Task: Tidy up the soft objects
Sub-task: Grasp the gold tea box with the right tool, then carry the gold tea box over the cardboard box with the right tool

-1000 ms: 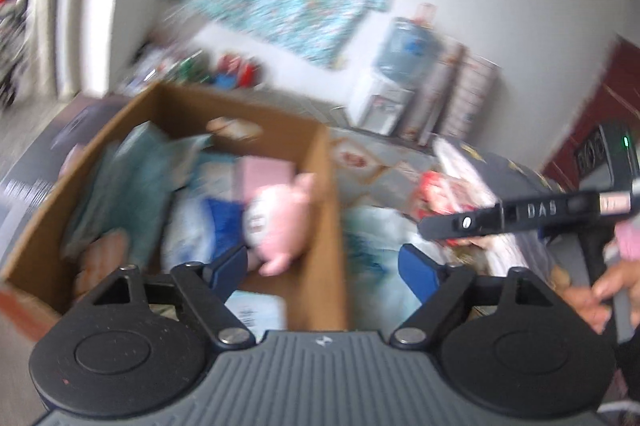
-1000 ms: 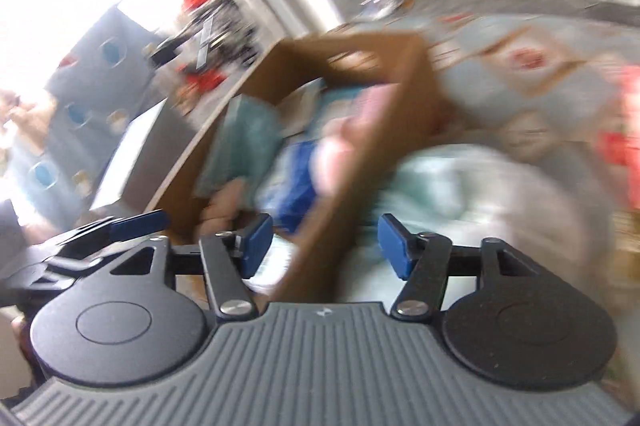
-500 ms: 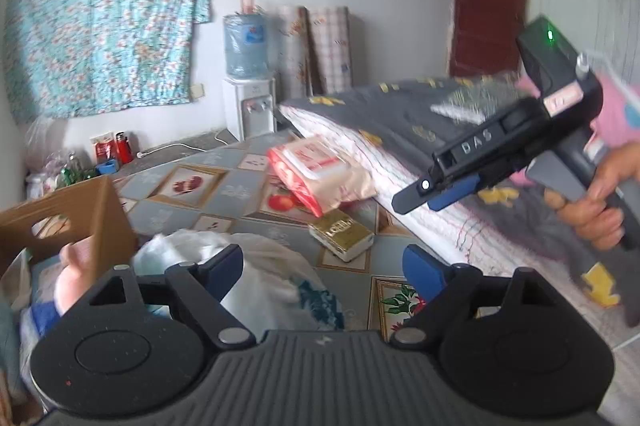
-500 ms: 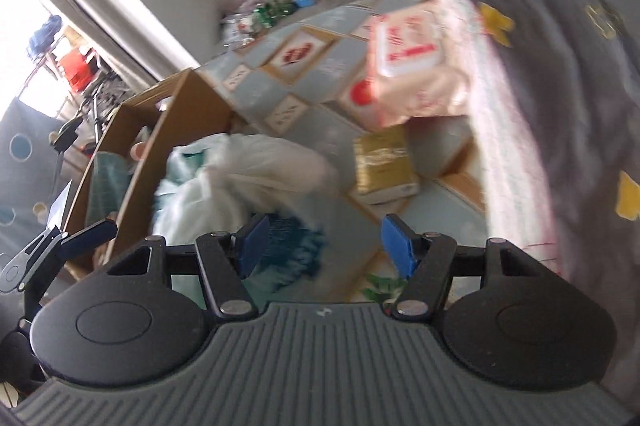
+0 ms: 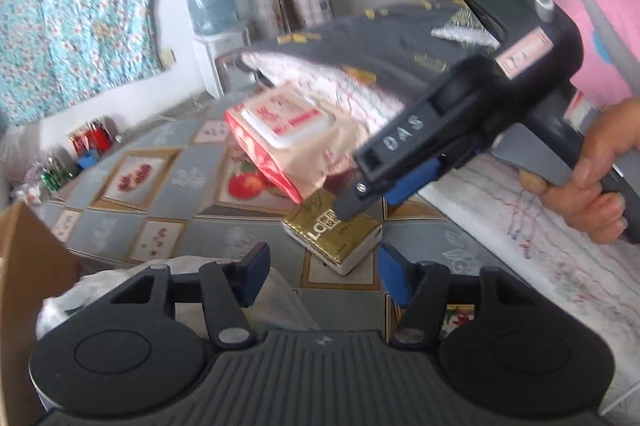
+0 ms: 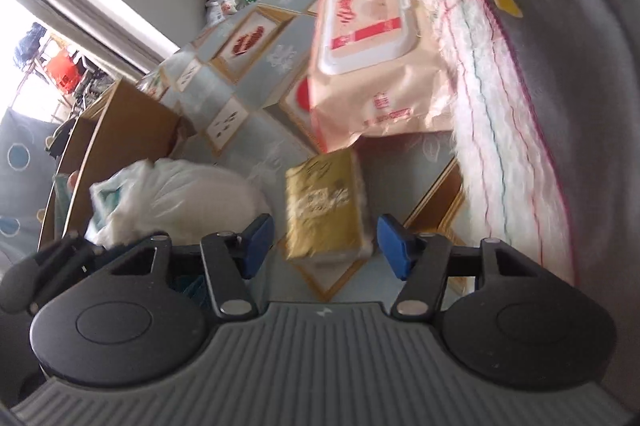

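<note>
- Bare floor [image 6: 404, 166] lay open just right of the gold pack [image 6: 324, 210].
- The bed [image 6: 516, 146] walled the right; a white bag [image 6: 180, 194] crowded the left.

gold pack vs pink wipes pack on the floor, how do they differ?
The gold pack is smaller and boxy; the pink wipes pack is larger, flatter, with a white flip lid. The gold pack lies nearer the right tongs; the pink wipes pack sits by the bedding. Both rest ungripped.

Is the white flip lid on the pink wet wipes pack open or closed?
Closed. The lid lies flat on top of the pink wet wipes pack, with no raised flap in either view.
</note>
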